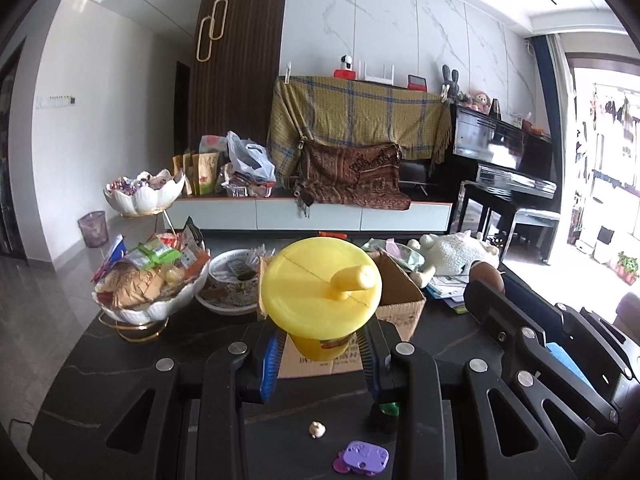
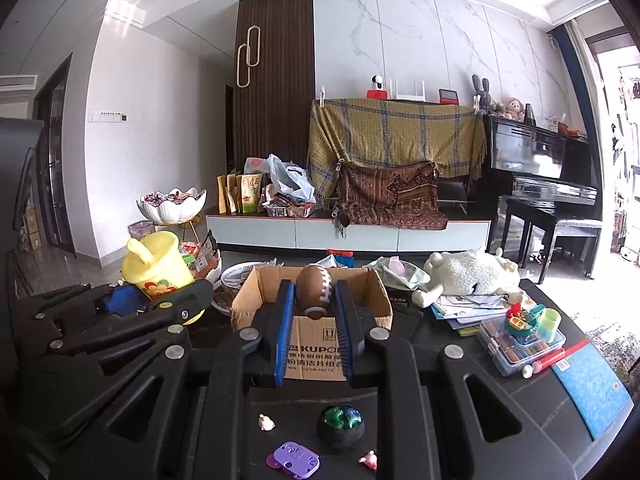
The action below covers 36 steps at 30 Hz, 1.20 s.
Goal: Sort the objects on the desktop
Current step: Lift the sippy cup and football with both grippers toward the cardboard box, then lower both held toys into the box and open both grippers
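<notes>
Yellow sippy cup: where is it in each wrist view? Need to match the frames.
Left wrist: yellow sippy cup at centre, lid toward the camera, clamped between the left gripper fingers.
Right wrist: the cup is at left, tilted, in the left gripper.
Shared landmark: cardboard box, behind the cup in the left view, centre in the right view.

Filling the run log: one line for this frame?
left gripper: shut on yellow cup | right gripper: shut on toy football over cardboard box
</notes>
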### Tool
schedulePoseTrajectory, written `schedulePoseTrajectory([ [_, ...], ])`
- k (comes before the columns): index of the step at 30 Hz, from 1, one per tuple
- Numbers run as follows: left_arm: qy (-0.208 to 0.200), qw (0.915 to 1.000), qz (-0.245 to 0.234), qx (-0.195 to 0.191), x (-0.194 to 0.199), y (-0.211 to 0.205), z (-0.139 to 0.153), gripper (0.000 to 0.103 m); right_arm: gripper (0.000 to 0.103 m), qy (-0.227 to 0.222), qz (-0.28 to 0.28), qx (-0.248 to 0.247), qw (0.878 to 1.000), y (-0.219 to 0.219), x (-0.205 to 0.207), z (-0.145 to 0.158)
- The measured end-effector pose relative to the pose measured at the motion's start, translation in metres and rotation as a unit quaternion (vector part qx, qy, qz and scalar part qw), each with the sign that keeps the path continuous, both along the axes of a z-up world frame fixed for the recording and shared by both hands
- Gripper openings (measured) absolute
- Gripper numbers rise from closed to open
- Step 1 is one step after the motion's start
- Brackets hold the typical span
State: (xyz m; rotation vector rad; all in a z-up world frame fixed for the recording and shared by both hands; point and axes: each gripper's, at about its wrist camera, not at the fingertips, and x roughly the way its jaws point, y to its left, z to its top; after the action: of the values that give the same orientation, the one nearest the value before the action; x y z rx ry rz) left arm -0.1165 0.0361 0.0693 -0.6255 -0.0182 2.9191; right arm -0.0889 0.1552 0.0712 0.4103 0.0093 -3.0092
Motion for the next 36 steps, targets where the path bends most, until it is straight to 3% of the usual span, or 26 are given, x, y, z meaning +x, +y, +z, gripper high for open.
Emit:
schedulePoseTrajectory([
  [8, 0.01, 0.9998, 0.01, -0.012, -0.025, 0.008, 0.004, 0.03, 0.018, -0.014, 0.006, -0.006, 1.0, 0.007, -0.03, 0.001],
  [36, -0.055, 0.9984, 0.009, -0.013, -0.146, 0.014, -0.016, 0.03, 0.018, -0.089, 0.019, -0.008, 0.996, 0.015, -0.152, -0.018],
])
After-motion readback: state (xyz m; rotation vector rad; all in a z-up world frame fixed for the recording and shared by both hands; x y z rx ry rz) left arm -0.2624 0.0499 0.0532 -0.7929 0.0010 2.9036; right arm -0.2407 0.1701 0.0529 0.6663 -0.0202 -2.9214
